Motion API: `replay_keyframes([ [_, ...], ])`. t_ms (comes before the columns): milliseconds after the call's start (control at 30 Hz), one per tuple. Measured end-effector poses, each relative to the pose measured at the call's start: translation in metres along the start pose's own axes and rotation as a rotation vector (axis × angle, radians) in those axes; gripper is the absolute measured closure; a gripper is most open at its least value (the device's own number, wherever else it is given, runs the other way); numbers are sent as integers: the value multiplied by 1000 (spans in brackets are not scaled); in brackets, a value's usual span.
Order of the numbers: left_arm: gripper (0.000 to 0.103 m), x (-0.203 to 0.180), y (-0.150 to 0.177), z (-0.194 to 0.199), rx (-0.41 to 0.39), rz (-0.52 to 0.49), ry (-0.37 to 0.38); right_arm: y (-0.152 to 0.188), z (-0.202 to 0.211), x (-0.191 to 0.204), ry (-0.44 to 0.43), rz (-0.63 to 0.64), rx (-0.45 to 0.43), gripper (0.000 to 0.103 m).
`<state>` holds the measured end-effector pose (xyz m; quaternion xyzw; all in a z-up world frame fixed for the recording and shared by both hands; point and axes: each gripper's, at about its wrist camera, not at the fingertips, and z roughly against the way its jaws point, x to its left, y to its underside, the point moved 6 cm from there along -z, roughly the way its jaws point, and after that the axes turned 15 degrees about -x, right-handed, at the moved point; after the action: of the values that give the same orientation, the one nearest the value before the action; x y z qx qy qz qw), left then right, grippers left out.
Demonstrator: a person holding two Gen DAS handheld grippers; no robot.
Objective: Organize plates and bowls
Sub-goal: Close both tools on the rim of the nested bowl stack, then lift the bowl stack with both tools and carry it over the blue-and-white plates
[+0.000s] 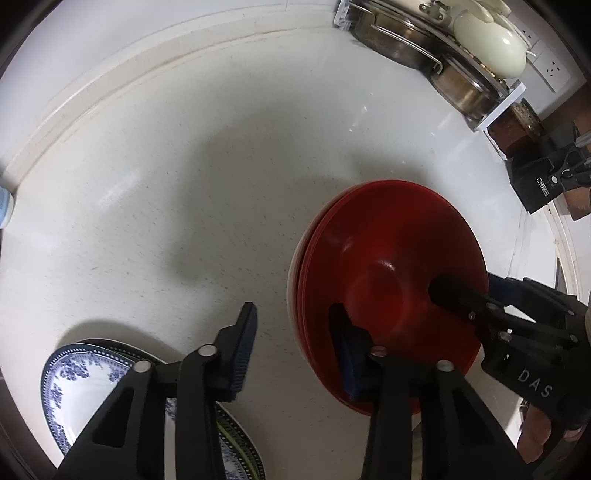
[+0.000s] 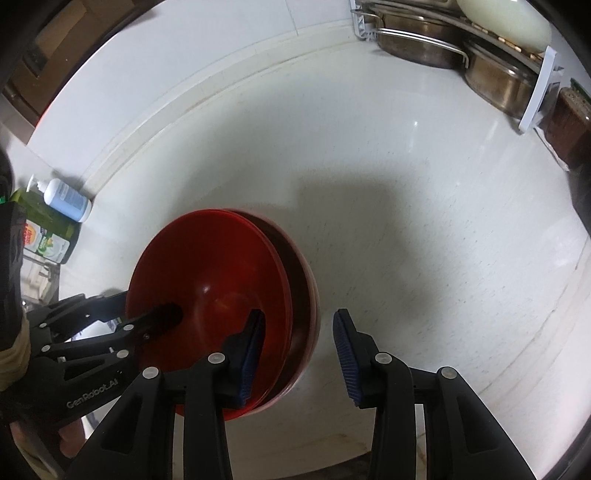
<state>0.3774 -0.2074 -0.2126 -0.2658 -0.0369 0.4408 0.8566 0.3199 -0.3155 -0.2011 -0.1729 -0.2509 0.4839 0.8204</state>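
A nested stack of red bowls (image 1: 388, 236) (image 2: 214, 251) stands on the white counter. My left gripper (image 1: 291, 308) straddles the stack's left rim, one pad inside the top bowl and one outside. A strip of counter shows between the outer pad and the rim, so it is open. My right gripper (image 2: 300, 314) straddles the opposite rim the same way, also open with a gap at its outer pad. Each gripper shows in the other's view: the right gripper (image 1: 476, 286) and the left gripper (image 2: 140, 302). A blue-and-white plate (image 1: 85, 380) lies on a green-striped plate (image 1: 236, 435) at the lower left.
Steel pots (image 1: 399, 33) (image 2: 417, 40) sit in a white rack (image 1: 498, 110) at the back right, with a cream lidded vessel (image 1: 487, 40) above. Soap bottles (image 2: 66, 201) stand at the left by the wall. A dark box (image 1: 535, 181) sits at the right.
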Motion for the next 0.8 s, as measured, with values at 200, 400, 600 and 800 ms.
replay_keyframes([
  [200, 80, -7, 3, -7, 28, 31, 45, 4, -7, 2, -17, -19, 40, 72],
  [400, 80, -6, 3, -6, 18, 55, 44, 5, -7, 5, -6, -9, 34, 73],
  [600, 80, -7, 4, -4, 8, 64, 33, 4, -6, 4, 8, 8, 35, 74],
  [800, 80, -6, 3, 1, -5, 78, 27, 2, -5, 9, 19, 18, 27, 76],
])
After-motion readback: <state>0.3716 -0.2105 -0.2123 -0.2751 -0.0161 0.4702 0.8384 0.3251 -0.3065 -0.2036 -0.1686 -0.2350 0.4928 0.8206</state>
